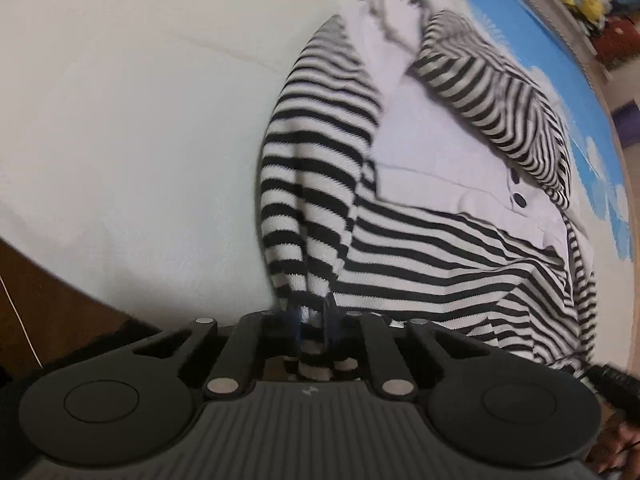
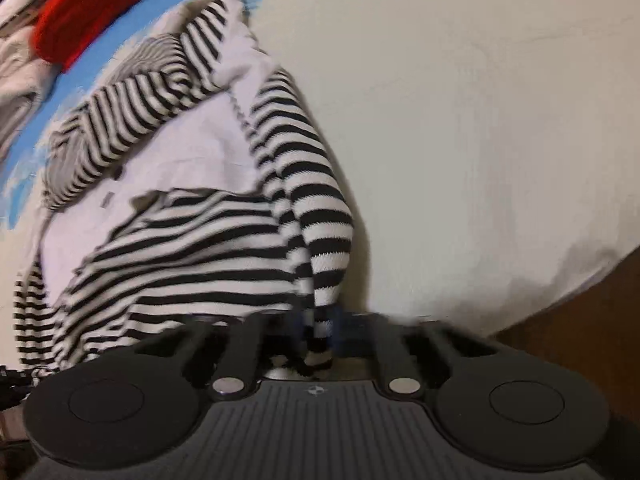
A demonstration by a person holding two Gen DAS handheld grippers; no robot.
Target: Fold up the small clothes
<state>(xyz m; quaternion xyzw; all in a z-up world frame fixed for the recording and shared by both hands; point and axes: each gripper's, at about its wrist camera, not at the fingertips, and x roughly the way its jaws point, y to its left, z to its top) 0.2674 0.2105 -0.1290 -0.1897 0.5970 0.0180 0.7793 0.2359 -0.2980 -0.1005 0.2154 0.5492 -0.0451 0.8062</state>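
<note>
We find no readable text, numbers or brand names in either wrist view. The only marks are small emblems moulded on the ribbed housings: a pale angular logo on the left gripper (image 1: 309, 322) body, and a small crosshair-circle sign on the right gripper (image 2: 318, 326) body. Neither carries letters.

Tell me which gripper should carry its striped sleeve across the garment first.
Left, probably, though it's close. The left gripper and the right gripper are each shut on a sleeve cuff of the striped garment. The left view is sharper, and its sleeve hangs straight with the white front panel open beside it.
</note>
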